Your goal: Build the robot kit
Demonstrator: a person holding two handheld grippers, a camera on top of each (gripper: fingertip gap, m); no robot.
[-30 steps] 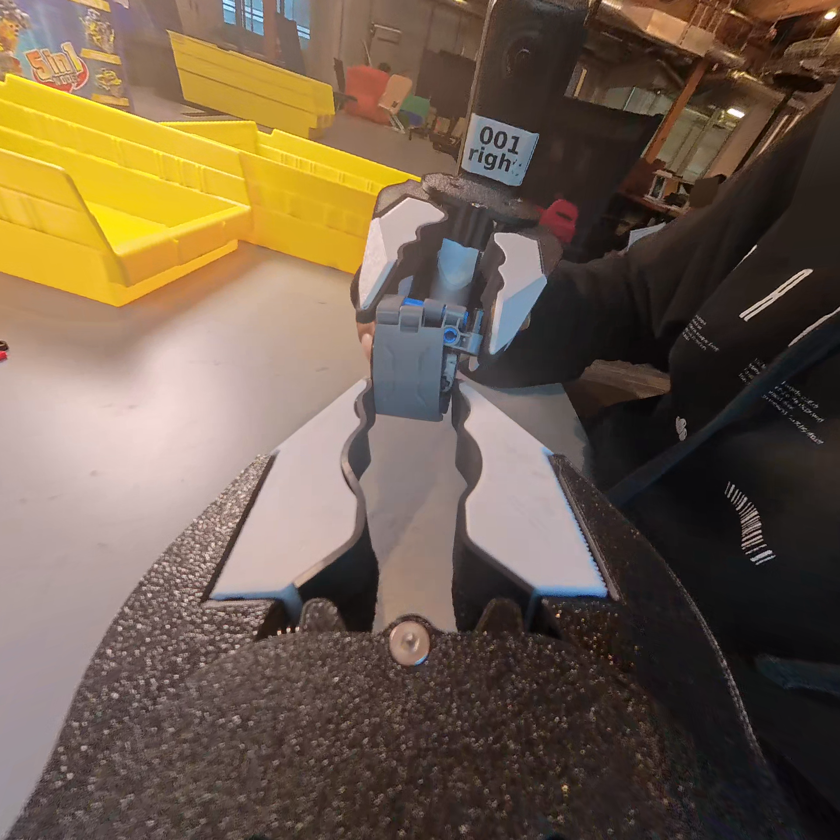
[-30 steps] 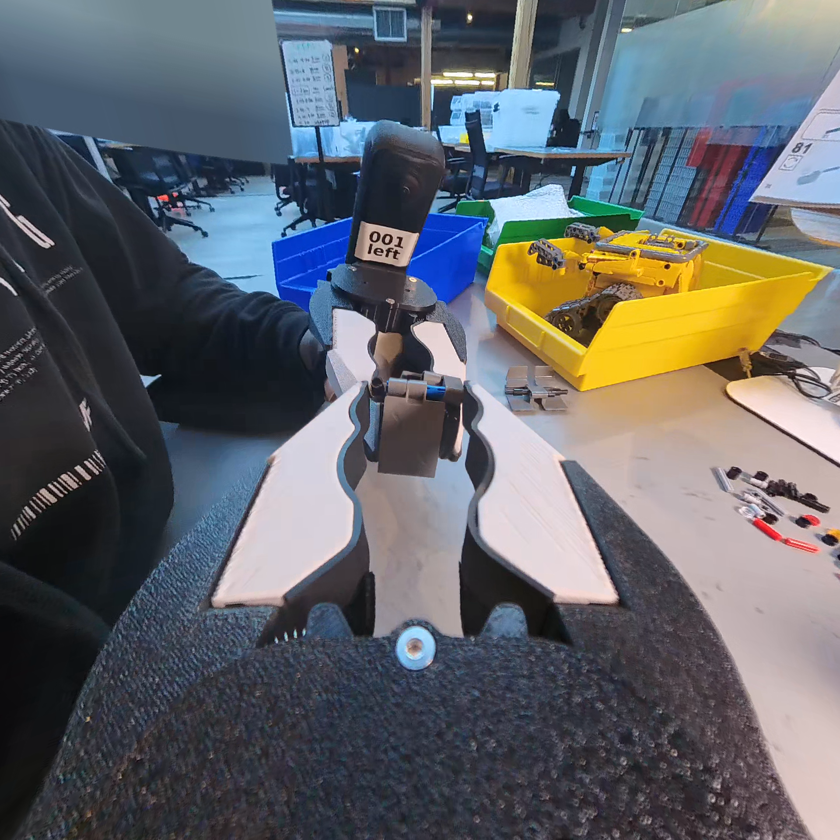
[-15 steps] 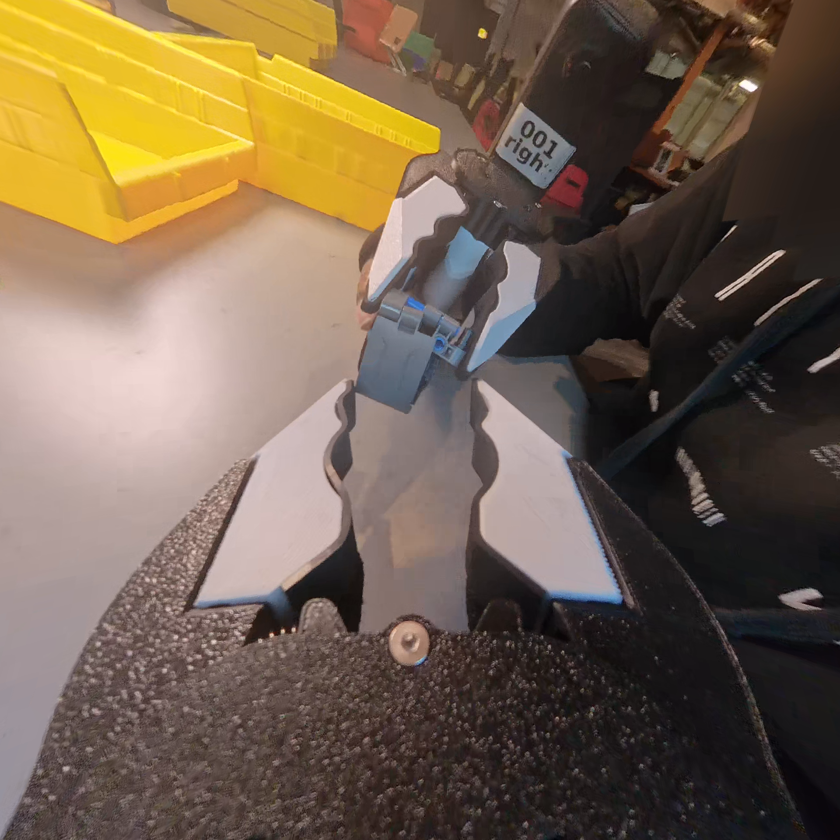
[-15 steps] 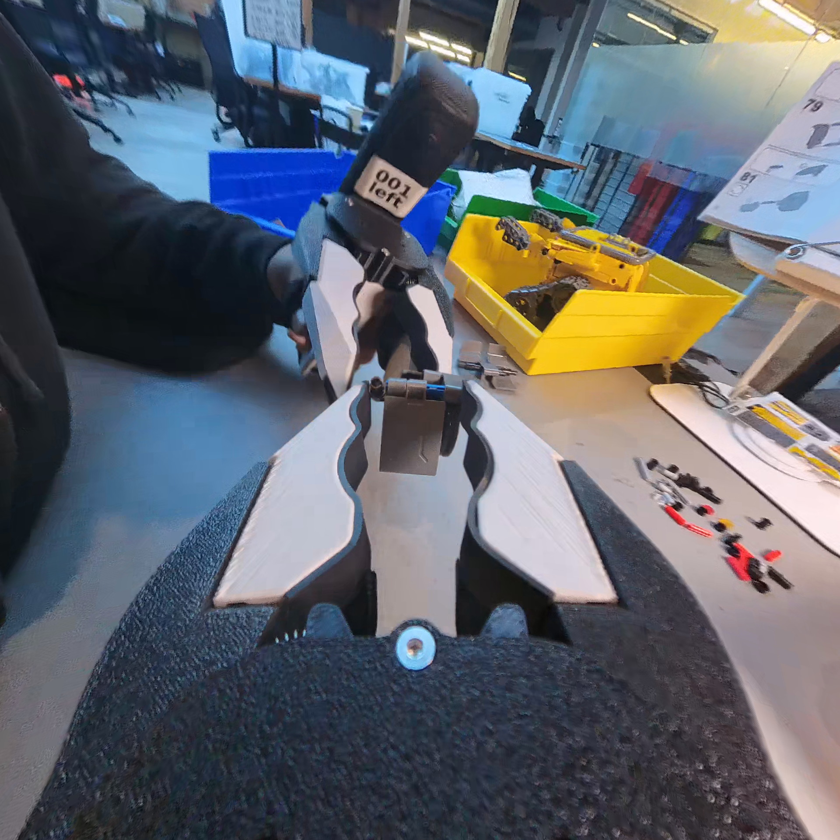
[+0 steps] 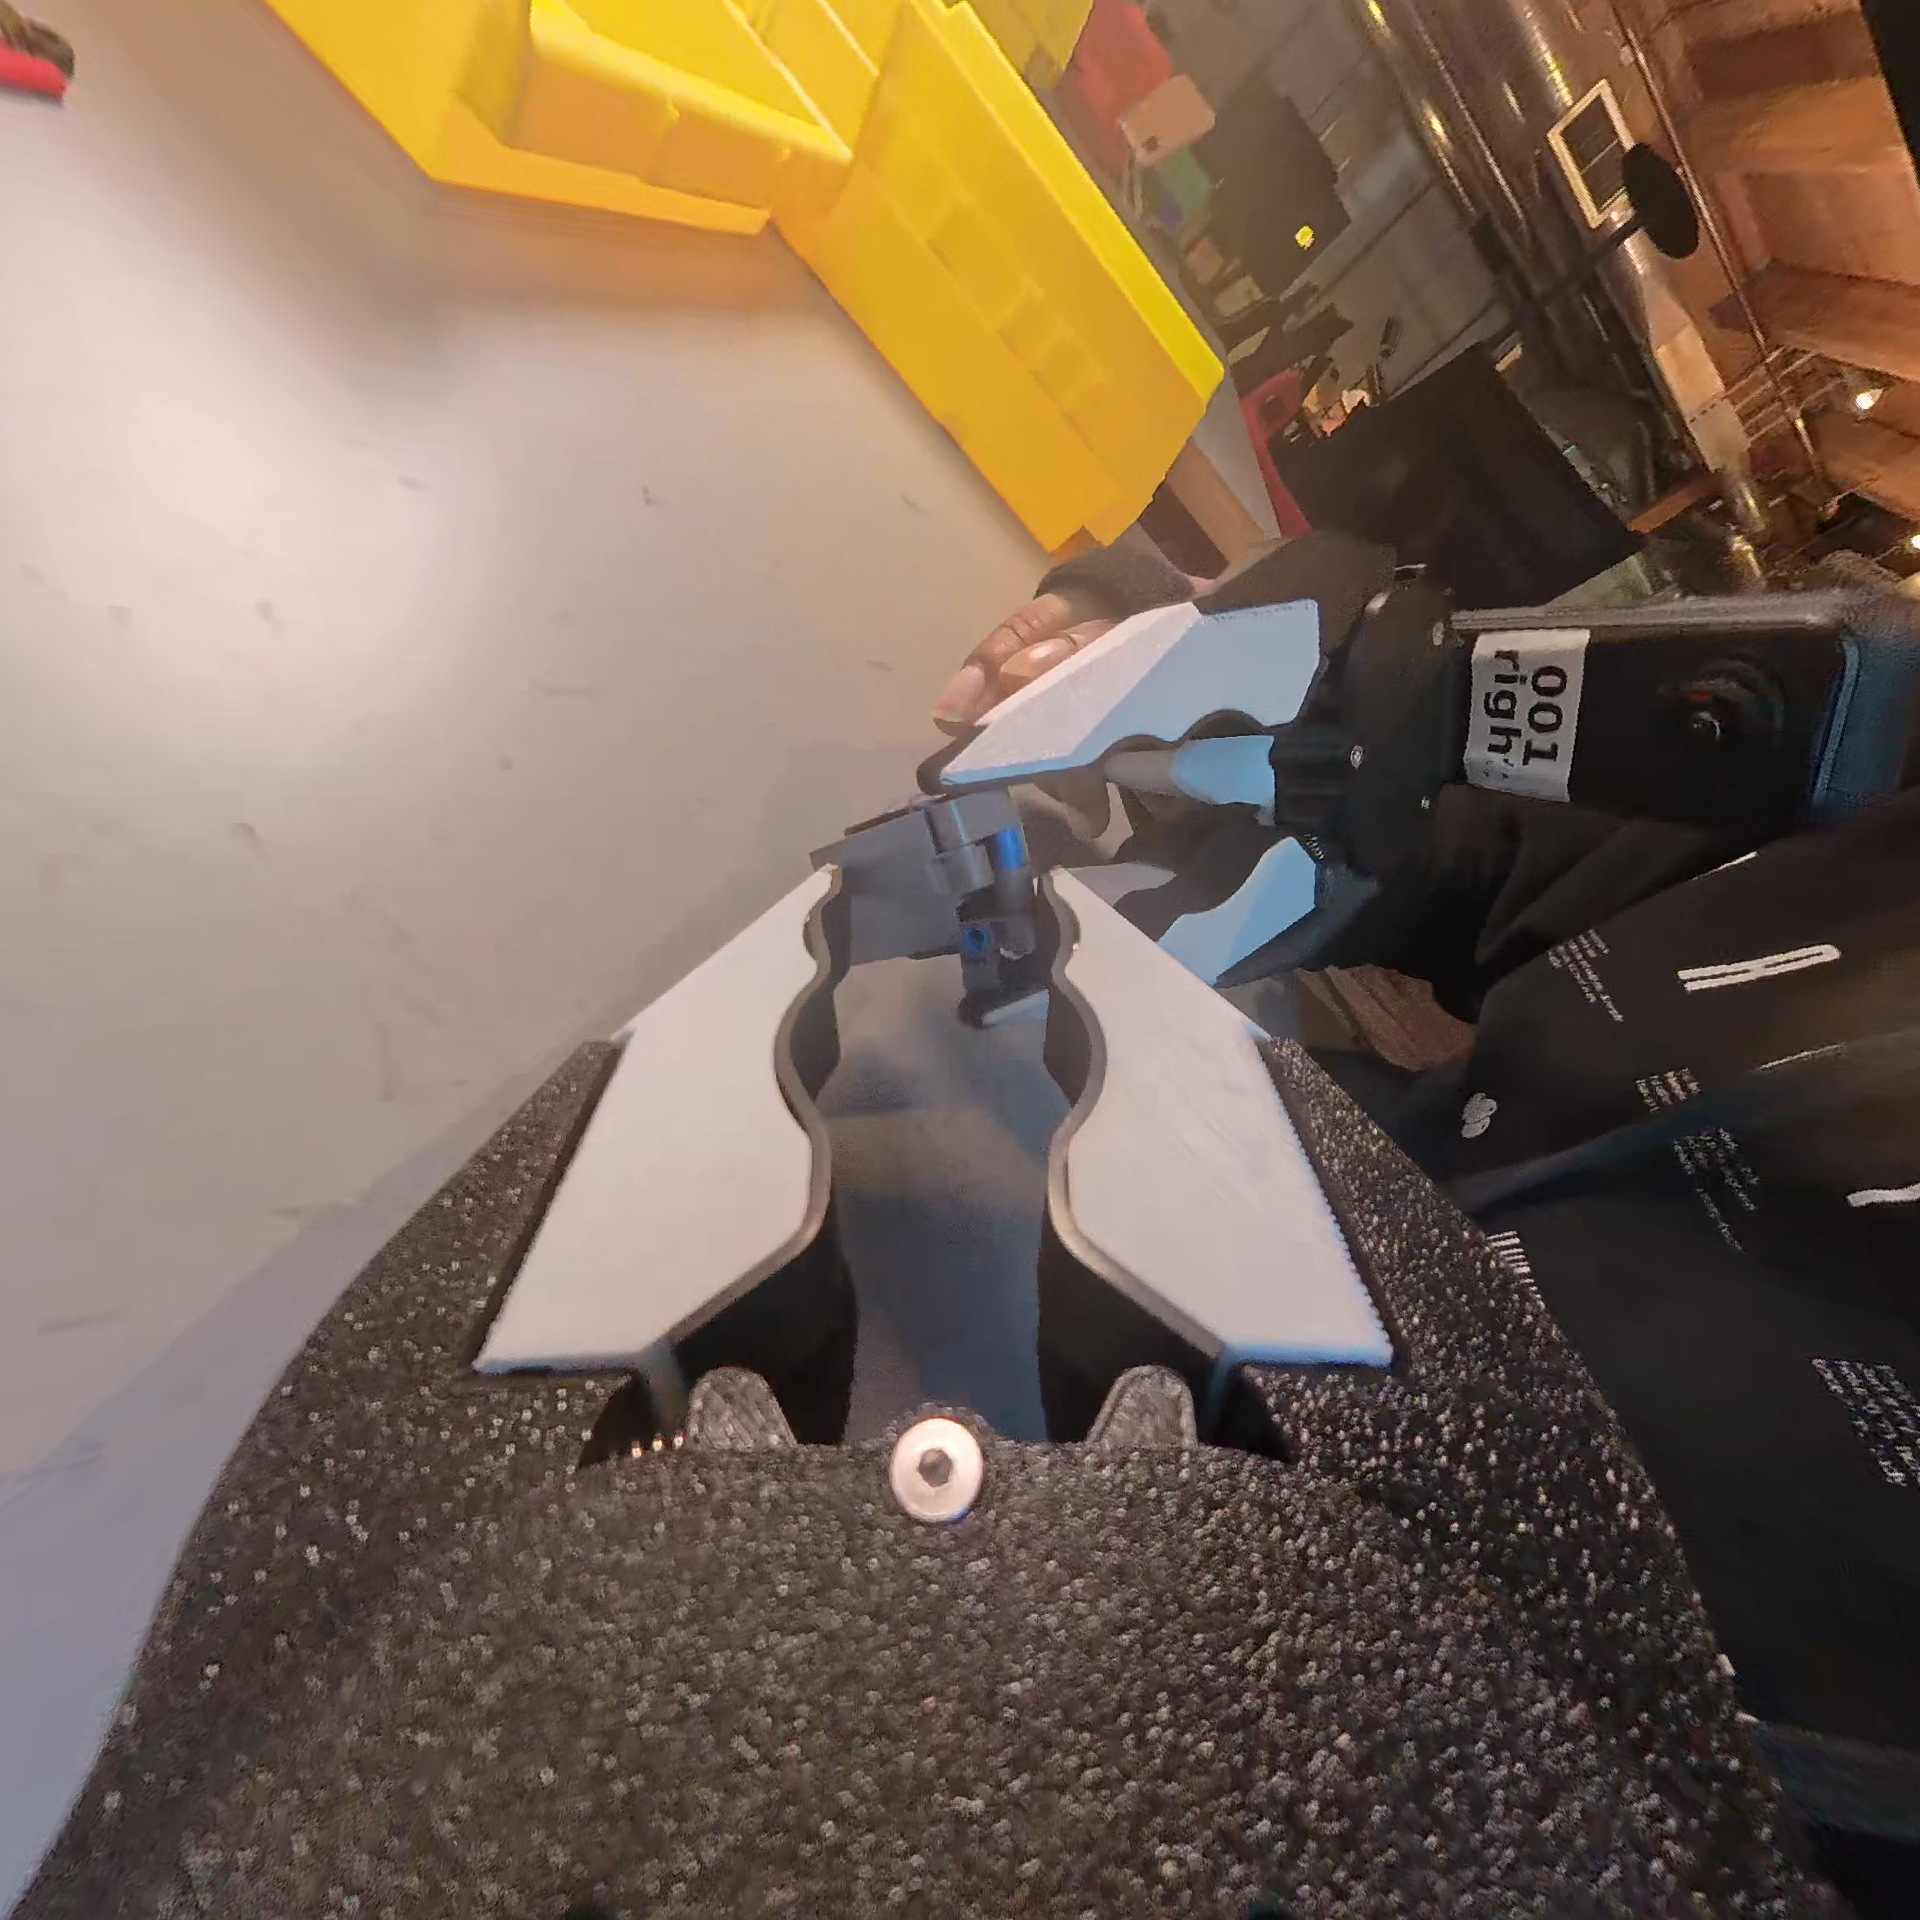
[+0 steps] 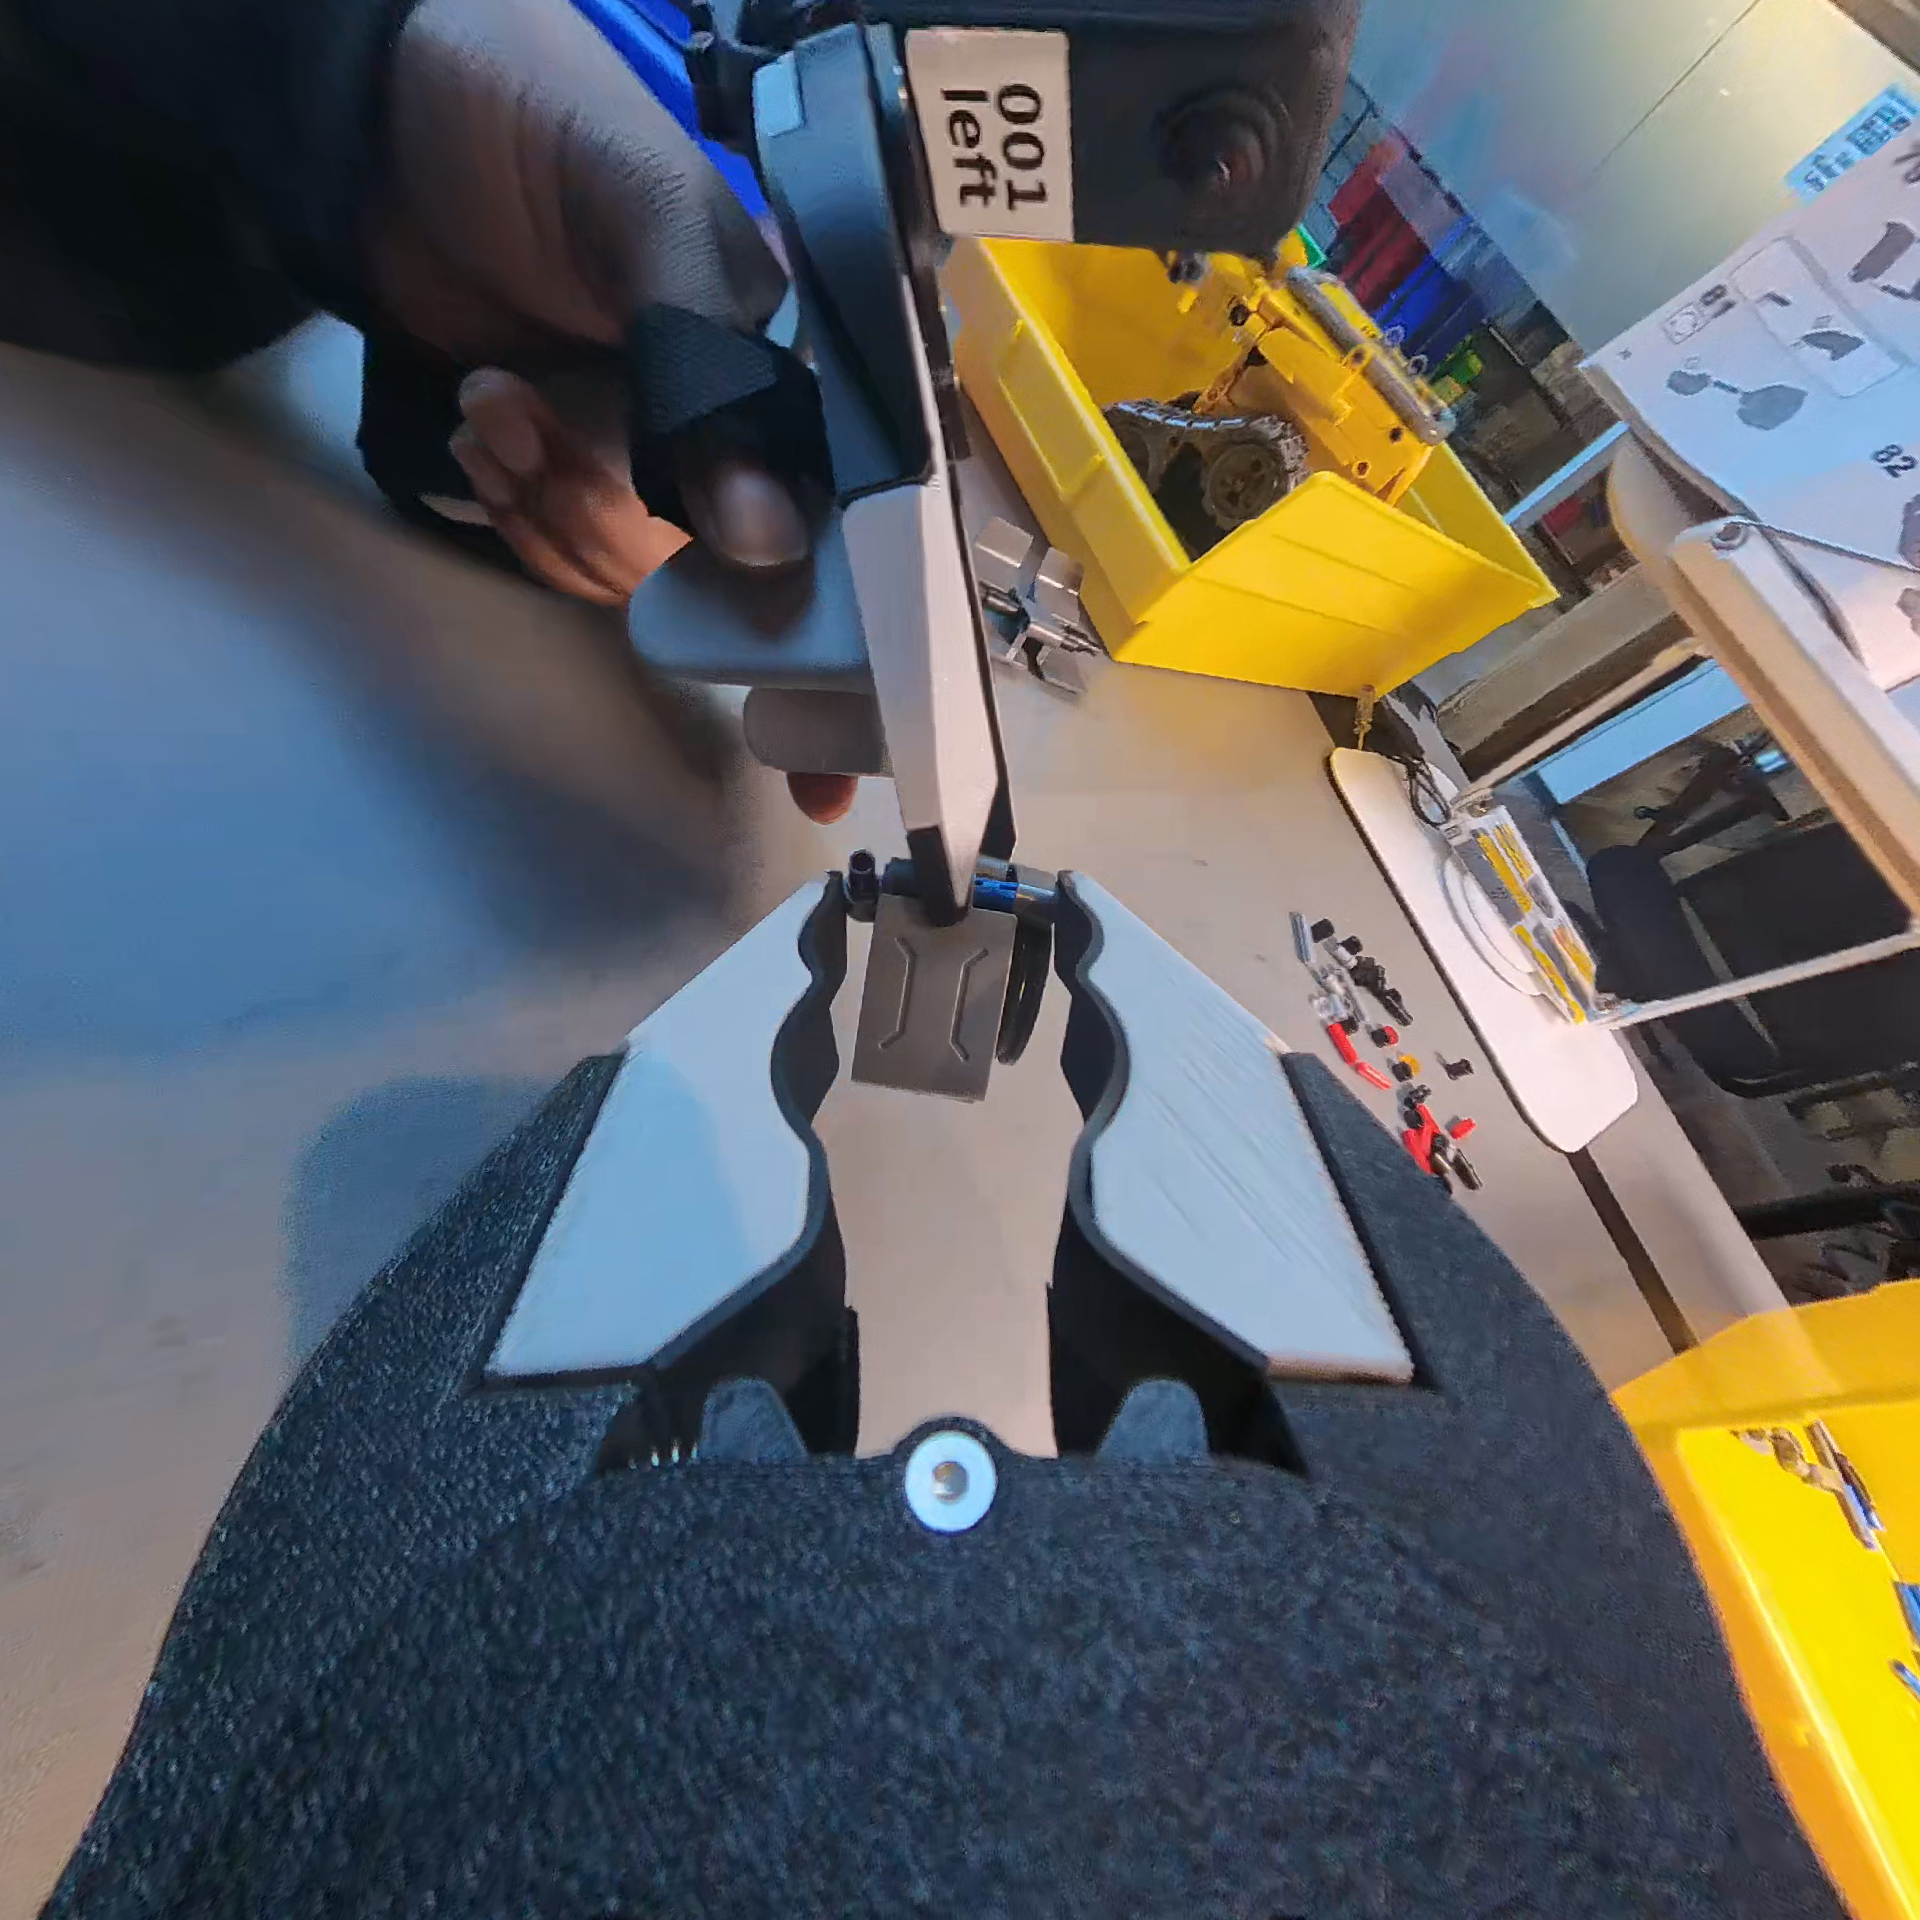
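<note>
A grey toy-brick panel with a blue pin and black connectors [image 5: 894, 914] is held above the grey table between both grippers. My left gripper [image 5: 940, 894] is shut on its hinge end. The other gripper's fingers [image 5: 1122, 686] come in from the right, turned a quarter turn to mine. In the right wrist view my right gripper [image 6: 945, 894] is shut across the panel [image 6: 930, 997], on its pin ends. A left gripper finger [image 6: 925, 675] shows edge-on from above and meets the panel's top edge. A person's hand [image 6: 582, 468] grips the left tool.
Yellow bins [image 5: 935, 260] stand at the far side of the table. A yellow bin [image 6: 1299, 582] holds a yellow tracked toy vehicle [image 6: 1278, 416], with grey parts [image 6: 1029, 603] beside it. Small loose pieces [image 6: 1371, 1039], an instruction sheet on a stand [image 6: 1787, 312] and another yellow bin [image 6: 1818, 1507] lie to the right. Left and right tips are no more than a few centimetres apart.
My left gripper let go of the panel, rolled about a quarter turn relative to the right gripper, and shut on it again. My right gripper kept its hold throughout.
</note>
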